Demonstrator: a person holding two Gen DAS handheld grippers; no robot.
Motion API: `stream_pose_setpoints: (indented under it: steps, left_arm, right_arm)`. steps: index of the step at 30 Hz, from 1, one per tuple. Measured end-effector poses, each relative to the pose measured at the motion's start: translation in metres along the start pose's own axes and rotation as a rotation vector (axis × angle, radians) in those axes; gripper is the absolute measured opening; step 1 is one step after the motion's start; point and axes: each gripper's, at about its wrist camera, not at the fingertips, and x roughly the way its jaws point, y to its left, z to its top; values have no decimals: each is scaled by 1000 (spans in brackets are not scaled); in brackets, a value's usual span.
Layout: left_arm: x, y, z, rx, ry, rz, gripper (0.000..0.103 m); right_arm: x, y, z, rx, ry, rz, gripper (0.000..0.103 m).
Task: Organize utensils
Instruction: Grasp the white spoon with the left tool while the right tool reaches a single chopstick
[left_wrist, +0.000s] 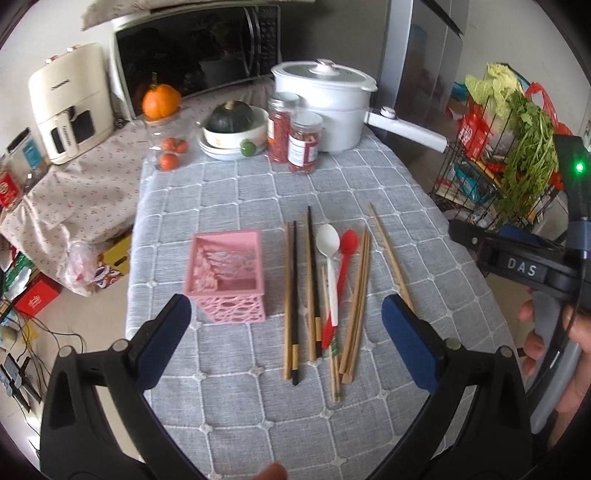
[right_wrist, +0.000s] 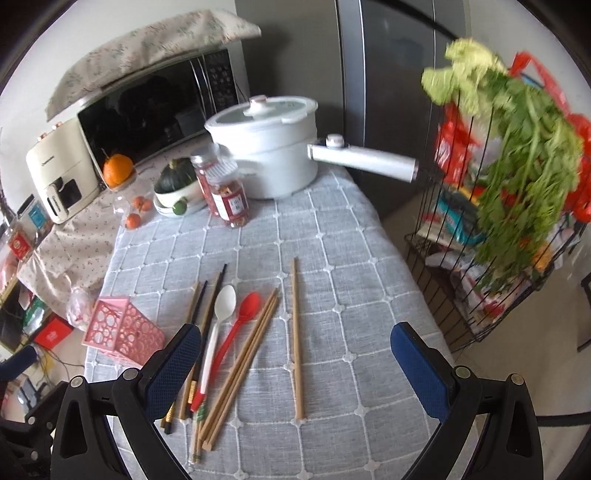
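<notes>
A pink lattice utensil holder (left_wrist: 227, 273) stands upright and empty on the grey quilted table (left_wrist: 229, 192); it also shows in the right wrist view (right_wrist: 122, 332). Right of it lie several wooden and black chopsticks (left_wrist: 291, 295), a white spoon (left_wrist: 330, 266) and a red spoon (left_wrist: 341, 273). One wooden chopstick (right_wrist: 296, 339) lies apart to the right. My left gripper (left_wrist: 286, 339) is open and empty above the near chopsticks. My right gripper (right_wrist: 295, 365) is open and empty over the lone chopstick; its body shows at the right of the left wrist view (left_wrist: 517, 266).
At the table's far end stand a white pot with a long handle (left_wrist: 332, 107), two spice jars (left_wrist: 295, 136), a bowl holding a dark squash (left_wrist: 234, 125), an orange pumpkin (left_wrist: 160, 101) and small oranges. A wire basket of greens (right_wrist: 509, 206) stands off the right edge.
</notes>
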Motion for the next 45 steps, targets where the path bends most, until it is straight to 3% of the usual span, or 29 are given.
stream_pose_setpoints:
  steps: [2, 6, 8, 13, 20, 24, 28, 33, 36, 40, 45]
  left_arm:
    - [20, -8, 9, 15, 76, -42, 102]
    - [58, -25, 30, 19, 152, -124, 90]
    - [83, -32, 42, 18, 195, -138, 82]
    - [144, -37, 58, -31, 304, -169, 56]
    - [197, -41, 65, -39, 376, -118, 51]
    - [215, -43, 67, -19, 399, -83, 44]
    - [223, -43, 68, -19, 421, -36, 43]
    - [224, -44, 71, -33, 423, -24, 36]
    - [216, -44, 74, -50, 400, -59, 36]
    - [172, -37, 72, -64, 301, -114, 36]
    - [101, -20, 62, -53, 122, -182, 35]
  right_arm:
    - [19, -10, 3, 28, 48, 14, 103]
    - [56, -36, 0, 109, 162, 69, 99]
    - [70, -46, -4, 151, 214, 97, 93]
    - [94, -64, -11, 227, 295, 143, 90]
    - [106, -76, -11, 249, 324, 166, 89]
    - [113, -77, -8, 246, 335, 167, 89]
    - [120, -80, -8, 252, 351, 170, 89]
    - [121, -80, -8, 249, 353, 166, 89]
    - [122, -78, -8, 246, 353, 166, 89]
    - [123, -79, -6, 246, 343, 173, 89]
    - [138, -72, 2, 221, 345, 189, 73]
